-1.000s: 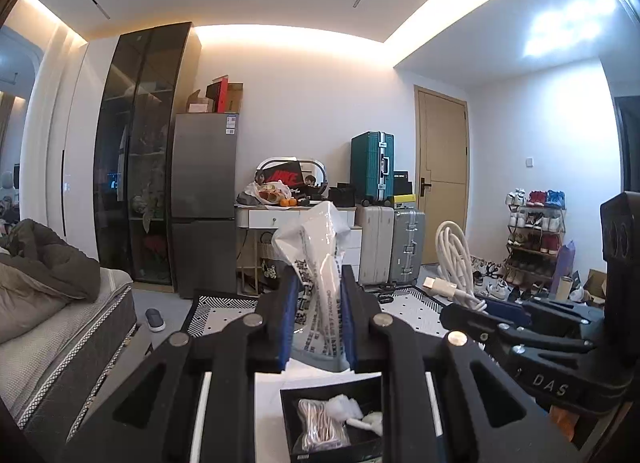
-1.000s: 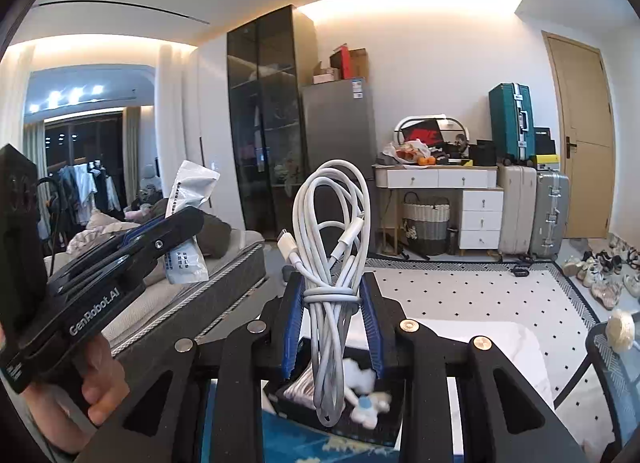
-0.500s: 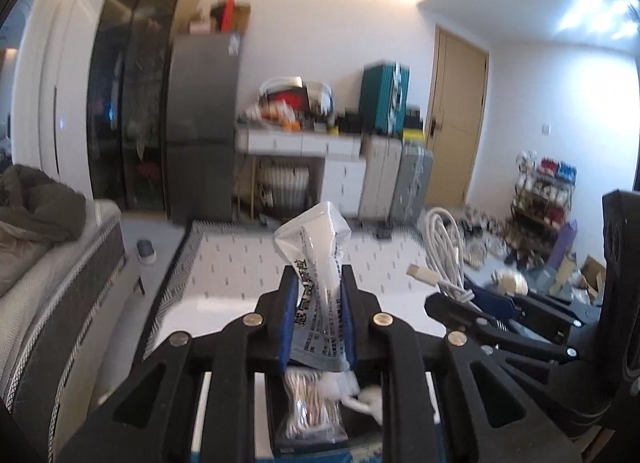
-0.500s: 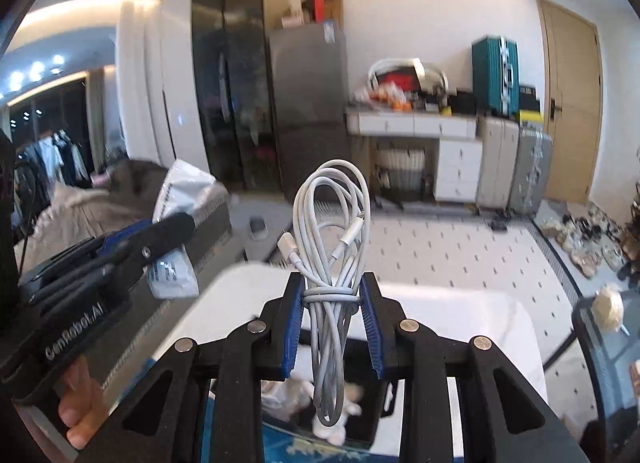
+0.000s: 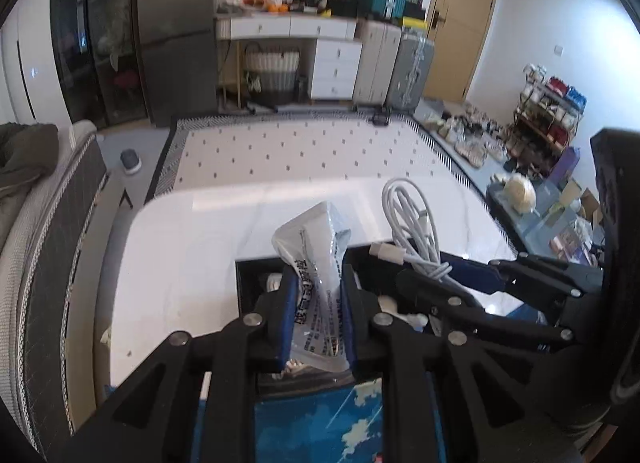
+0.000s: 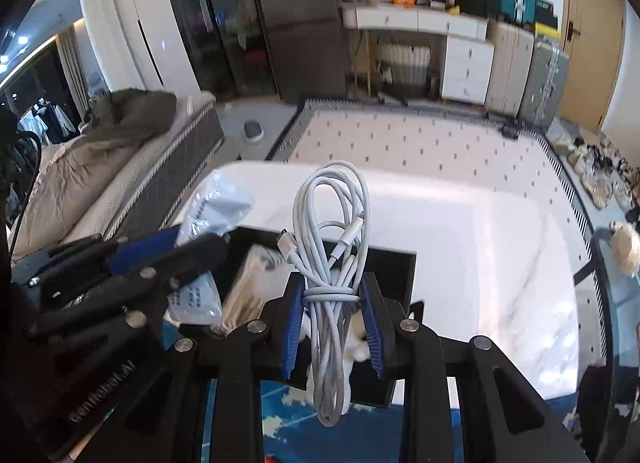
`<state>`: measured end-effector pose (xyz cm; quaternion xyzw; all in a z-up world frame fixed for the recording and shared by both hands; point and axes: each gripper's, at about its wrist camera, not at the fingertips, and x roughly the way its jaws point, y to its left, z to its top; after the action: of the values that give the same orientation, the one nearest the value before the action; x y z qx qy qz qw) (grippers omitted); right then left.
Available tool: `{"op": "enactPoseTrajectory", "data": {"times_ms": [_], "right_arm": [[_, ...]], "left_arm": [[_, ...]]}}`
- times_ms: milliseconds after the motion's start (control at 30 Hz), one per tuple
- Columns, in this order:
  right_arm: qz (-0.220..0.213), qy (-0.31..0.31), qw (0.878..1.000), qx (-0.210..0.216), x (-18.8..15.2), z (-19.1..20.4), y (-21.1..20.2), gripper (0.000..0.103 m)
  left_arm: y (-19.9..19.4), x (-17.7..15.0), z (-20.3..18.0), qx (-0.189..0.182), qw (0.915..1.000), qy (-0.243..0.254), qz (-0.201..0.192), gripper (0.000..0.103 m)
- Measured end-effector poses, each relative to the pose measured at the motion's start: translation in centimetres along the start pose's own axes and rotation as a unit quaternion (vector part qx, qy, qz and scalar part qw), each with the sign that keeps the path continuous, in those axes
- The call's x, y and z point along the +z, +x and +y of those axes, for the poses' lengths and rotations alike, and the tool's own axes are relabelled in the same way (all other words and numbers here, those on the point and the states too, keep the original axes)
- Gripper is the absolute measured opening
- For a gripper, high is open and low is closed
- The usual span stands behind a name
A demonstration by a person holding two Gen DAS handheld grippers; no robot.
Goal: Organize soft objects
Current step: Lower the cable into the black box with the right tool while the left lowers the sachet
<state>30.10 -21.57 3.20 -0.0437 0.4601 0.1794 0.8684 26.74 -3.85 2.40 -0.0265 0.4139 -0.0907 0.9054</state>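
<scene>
Both tongs have tilted down over the black box (image 6: 400, 263): left tongs (image 5: 316, 303) pinch plastic packet (image 5: 316, 263), right tongs (image 6: 332, 315) pinch coiled cable (image 6: 332, 223)

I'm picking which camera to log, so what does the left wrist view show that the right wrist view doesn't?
Only the left wrist view shows the shoe rack. Only the right wrist view shows the cable's lower end dangling below the right gripper. Both show the plastic packet clamped in the left gripper, above the black box.

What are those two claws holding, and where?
Left hand-held gripper pinches a plastic packet mid-body; right hand-held gripper clamps a coiled white cable at its wrapped waist.
</scene>
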Motion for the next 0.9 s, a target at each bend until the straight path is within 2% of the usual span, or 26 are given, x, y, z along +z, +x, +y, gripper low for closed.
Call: {"op": "enactPoseTrajectory", "data": {"times_ms": [200, 333, 567, 700, 767, 833, 900], "right_arm": [[0.048, -0.007, 0.999, -0.004, -1.2, -0.9, 3.8, 0.028], [0.076, -0.009, 0.997, -0.003, -2.7, -1.3, 5.6, 0.027], [0.086, -0.008, 0.996, -0.005, -3.7, -2.0, 6.4, 0.028], [0.08, -0.009, 0.997, -0.006, -3.8, -2.0, 6.0, 0.028], [0.077, -0.006, 0.997, -0.004, -3.7, -2.0, 5.7, 0.028], [0.074, -0.002, 0.997, 0.0, -3.9, -2.0, 5.3, 0.028], [0.069, 0.003, 0.998, 0.002, -3.7, -1.8, 4.7, 0.029]], "left_arm": [[3.5, -1.5, -0.7, 0.006, 0.9983, 0.014, 0.057, 0.018], [4.8, -2.3, -0.8, 0.01, 0.9972, 0.014, 0.073, 0.018], [6.9, -3.8, -0.7, 0.011, 0.9941, 0.015, 0.107, 0.018], [7.4, -4.2, -1.2, 0.018, 0.9937, 0.022, 0.108, 0.019], [7.3, -4.2, -1.1, 0.02, 0.9939, 0.022, 0.106, 0.024], [7.3, -4.4, -1.2, 0.028, 0.9938, 0.026, 0.104, 0.039], [6.9, -4.4, -0.9, 0.03, 0.9943, 0.026, 0.099, 0.048]]}}
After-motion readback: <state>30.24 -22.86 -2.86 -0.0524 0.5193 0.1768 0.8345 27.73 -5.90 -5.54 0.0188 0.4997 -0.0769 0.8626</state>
